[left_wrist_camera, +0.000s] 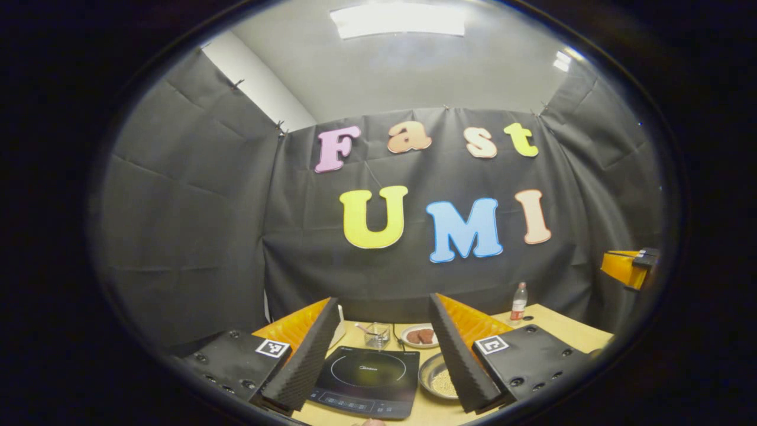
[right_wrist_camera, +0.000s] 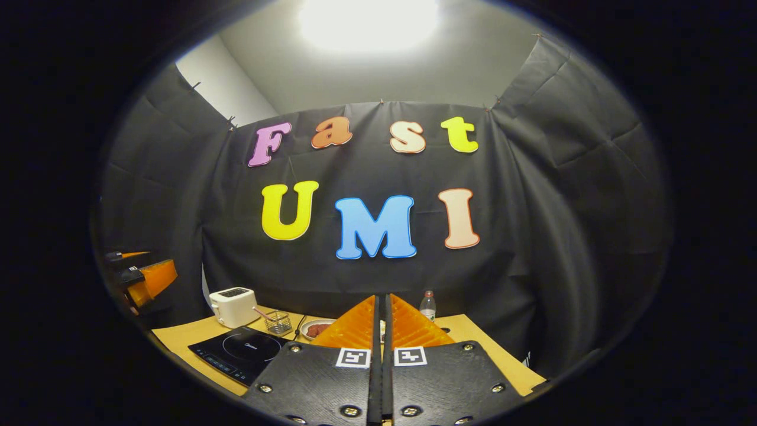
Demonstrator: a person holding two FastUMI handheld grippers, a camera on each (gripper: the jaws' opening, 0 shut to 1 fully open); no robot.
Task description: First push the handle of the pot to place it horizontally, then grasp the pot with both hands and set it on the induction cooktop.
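Note:
The black induction cooktop [left_wrist_camera: 366,373] lies on the wooden table [left_wrist_camera: 562,328] between the spread fingers of my left gripper [left_wrist_camera: 383,299], which is open and holds nothing. Just right of the cooktop sits a shallow metal pot [left_wrist_camera: 439,378] with pale grains in it, partly hidden by my finger; its handle is out of sight. My right gripper [right_wrist_camera: 381,297] is shut, its fingers pressed together with nothing between them, above the table [right_wrist_camera: 485,349]. From there the cooktop [right_wrist_camera: 239,349] lies at the lower left. Each gripper shows at the edge of the other's view: the right gripper [left_wrist_camera: 630,266], the left gripper [right_wrist_camera: 142,275].
Behind the cooktop stand a small glass container [left_wrist_camera: 377,334] and a plate of brown food [left_wrist_camera: 420,336]. A plastic bottle [left_wrist_camera: 518,302] stands near the back wall. A white toaster [right_wrist_camera: 233,306] sits at the back left of the table.

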